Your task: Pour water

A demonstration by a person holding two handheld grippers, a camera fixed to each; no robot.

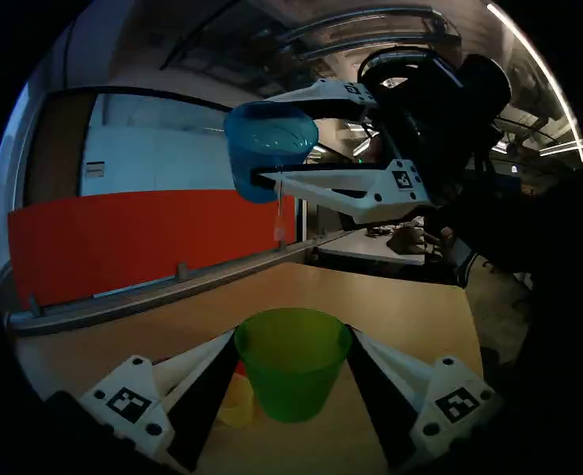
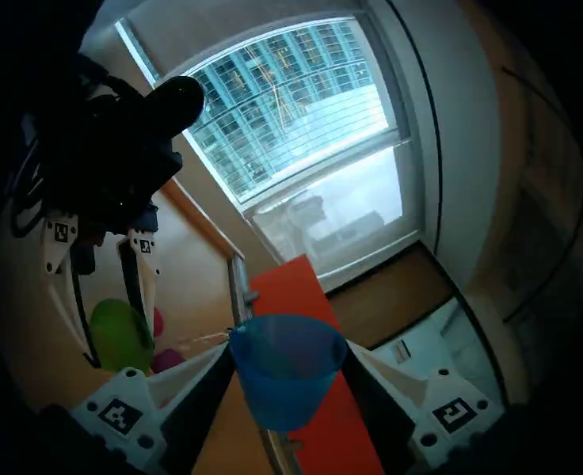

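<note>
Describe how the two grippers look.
The left gripper and right gripper match: white wedge-shaped fingers with black inner faces, tapering forward, each finger bearing a square black-and-white marker near its base. Behind the fingers sits a bulky black body.

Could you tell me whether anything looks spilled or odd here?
The blue cup, gripped by the right gripper, is tipped high above the green cup in the left gripper, and a thin stream of water falls from its rim. I cannot tell whether it lands inside the green cup or misses onto the table.
</note>
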